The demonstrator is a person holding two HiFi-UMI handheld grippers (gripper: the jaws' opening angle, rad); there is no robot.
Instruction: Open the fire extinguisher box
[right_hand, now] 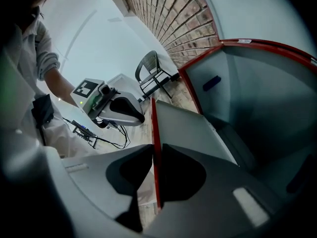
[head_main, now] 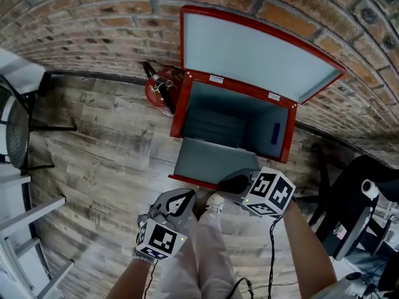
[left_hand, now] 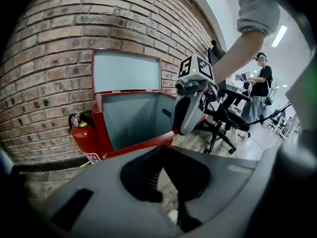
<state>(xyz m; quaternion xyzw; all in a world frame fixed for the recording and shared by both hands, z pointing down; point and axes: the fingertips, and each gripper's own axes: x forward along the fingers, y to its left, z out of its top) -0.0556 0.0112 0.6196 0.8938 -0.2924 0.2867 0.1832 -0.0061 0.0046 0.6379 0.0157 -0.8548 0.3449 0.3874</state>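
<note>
While the job isn't quite wrapped up, I'd call the fire extinguisher box [head_main: 179, 108] pretty much open: it sits on the floor against the brick wall, its top lid [head_main: 249, 48] is flipped up and leaning on the bricks behind the box, and the front panel [head_main: 212, 161] is swung down and out from the box toward my legs. My right gripper [right_hand: 154, 151] has its fingers pinched on the red free edge of that panel, so that's the bit I'm working. My left gripper [left_hand: 162, 149] hangs in front of the box, off the panel, with its fingers closed on nothing. The inside of the box looks empty, and a fire extinguisher [head_main: 157, 91] stands just beside the box's left wall. As far as I can judge, all that's left is settling the panel down and letting go.
</note>
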